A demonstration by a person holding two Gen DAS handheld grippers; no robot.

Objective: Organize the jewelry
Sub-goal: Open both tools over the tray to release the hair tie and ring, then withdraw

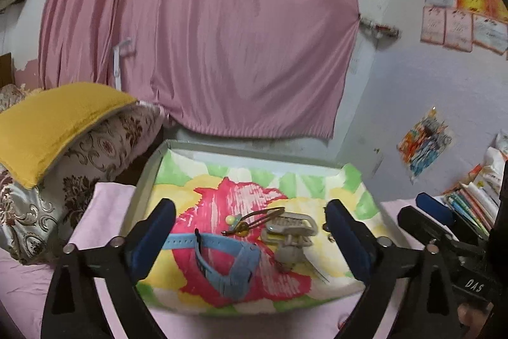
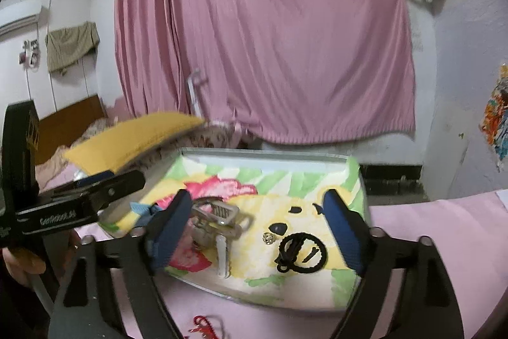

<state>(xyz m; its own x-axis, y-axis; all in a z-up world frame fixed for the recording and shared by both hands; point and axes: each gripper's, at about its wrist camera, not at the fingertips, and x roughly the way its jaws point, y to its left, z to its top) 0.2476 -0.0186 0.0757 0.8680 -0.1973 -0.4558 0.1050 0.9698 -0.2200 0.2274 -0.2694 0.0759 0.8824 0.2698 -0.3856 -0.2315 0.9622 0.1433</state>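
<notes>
A pink curtain (image 1: 197, 30) hangs behind the pink bed (image 2: 444, 231) where our flowered tray (image 1: 254, 150) sits, its raised rim ringing the jewelry. We count one blue watch (image 1: 236, 262), one grey hair clip (image 1: 290, 226) and one black ring (image 2: 301, 253). Left hand-held gripper (image 1: 250, 240) and right hand-held gripper (image 2: 257, 227) both gape wide, empty, above the tray.

White letters "DAS" stand on the black body of the right gripper (image 1: 439, 216). White lettering resembling "GenRobot.AI", blurred, runs along the left gripper (image 2: 104, 180) body. Wall papers (image 1: 460, 8) are unreadable.
</notes>
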